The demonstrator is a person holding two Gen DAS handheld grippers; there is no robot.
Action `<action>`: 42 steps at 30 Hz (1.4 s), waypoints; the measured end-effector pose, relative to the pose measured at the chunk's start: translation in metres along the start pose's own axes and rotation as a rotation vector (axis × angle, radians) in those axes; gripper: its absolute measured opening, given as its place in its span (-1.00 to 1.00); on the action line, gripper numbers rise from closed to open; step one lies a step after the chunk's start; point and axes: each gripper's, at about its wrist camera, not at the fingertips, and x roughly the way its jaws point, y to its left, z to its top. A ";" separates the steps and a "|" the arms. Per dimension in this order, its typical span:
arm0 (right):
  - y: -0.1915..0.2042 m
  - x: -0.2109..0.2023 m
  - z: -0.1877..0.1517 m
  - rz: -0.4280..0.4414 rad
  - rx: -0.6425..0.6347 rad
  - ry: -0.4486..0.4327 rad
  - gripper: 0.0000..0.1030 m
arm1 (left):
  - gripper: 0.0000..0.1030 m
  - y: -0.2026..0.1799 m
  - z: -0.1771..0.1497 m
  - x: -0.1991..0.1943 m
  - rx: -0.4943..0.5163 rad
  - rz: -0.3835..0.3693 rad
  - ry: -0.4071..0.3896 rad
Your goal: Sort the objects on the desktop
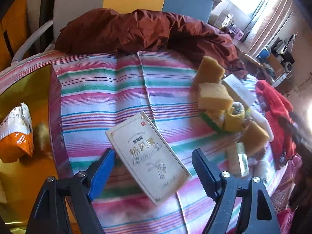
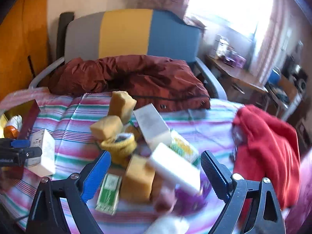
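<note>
A cream box with printed characters (image 1: 148, 156) lies on the striped sheet (image 1: 117, 89). My left gripper (image 1: 154, 156) is open, its fingers on either side of the box, not touching it; it also shows in the right wrist view (image 2: 17, 150), next to the box (image 2: 43, 152). My right gripper (image 2: 156, 159) is open over a pile: yellow sponges (image 2: 138, 177), a white block (image 2: 175, 167), a green-and-white packet (image 2: 109, 191), a yellow sock (image 2: 120, 146) and a white carton (image 2: 152, 124). The pile also shows in the left wrist view (image 1: 214, 95).
A gold-lined box (image 1: 35, 89) at the left holds an orange-and-white bag (image 1: 17, 132). A brown jacket (image 1: 136, 31) lies at the back of the sheet before a chair (image 2: 126, 35). A red garment (image 2: 267, 146) lies at the right. A cluttered desk (image 2: 243, 74) stands beyond.
</note>
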 end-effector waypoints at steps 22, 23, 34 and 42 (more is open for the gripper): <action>0.016 0.144 0.039 -0.089 -0.207 0.277 -0.03 | 0.00 -0.007 -0.006 0.026 0.121 -0.008 -0.035; 0.015 0.139 0.039 -0.088 -0.190 0.262 -0.03 | 0.00 -0.008 -0.007 0.024 0.121 -0.016 -0.045; 0.022 0.055 0.056 -0.047 -0.075 0.055 -0.03 | 0.00 -0.012 -0.012 -0.032 0.111 -0.055 -0.175; 0.096 0.005 0.054 0.191 -0.099 -0.014 -0.03 | 0.00 0.024 -0.031 -0.081 0.055 -0.024 -0.257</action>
